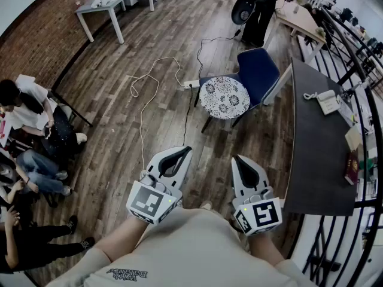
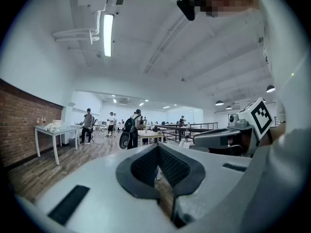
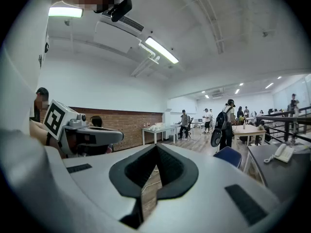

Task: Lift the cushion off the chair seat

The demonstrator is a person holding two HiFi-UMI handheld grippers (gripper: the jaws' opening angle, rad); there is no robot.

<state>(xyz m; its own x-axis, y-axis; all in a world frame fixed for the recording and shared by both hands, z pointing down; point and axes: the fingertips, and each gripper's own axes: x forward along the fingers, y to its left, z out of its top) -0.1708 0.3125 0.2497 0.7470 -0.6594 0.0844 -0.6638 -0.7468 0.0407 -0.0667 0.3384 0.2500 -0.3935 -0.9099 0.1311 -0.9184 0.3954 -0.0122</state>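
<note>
White-and-dark lace-print fabric, round: the cushion [image 1: 224,97] lies flat on the seat of the blue chair [image 1: 258,72], covering most of it, with its rim out past the seat's front edge. Nothing lies on top of it.

The left gripper [image 1: 177,158] and right gripper [image 1: 244,169] are both well short of the chair, side by side close to the person's body and pointing roughly toward it. Their jaws are pressed together with nothing between them, and each gripper view shows only floor through the gap. A dark desk [image 1: 317,154] stands just to the right of the chair. A white cable [image 1: 149,79] loops on the floor to the chair's left, and a power strip [image 1: 190,84] sits beside the chair's legs.

Handling, as a judgement: it looks like a thin padded fabric cushion, so light, soft and likely to sag when lifted by one side. It is not fragile, and the cloth should give the pads good bite. The best hold is probably the rim on the near side of the chair, where it overhangs, with one jaw under and one on top. Two pinches spaced along the rim would keep it from folding. Whether it is tied to the chair cannot be told. The jaws need opening first.
</note>
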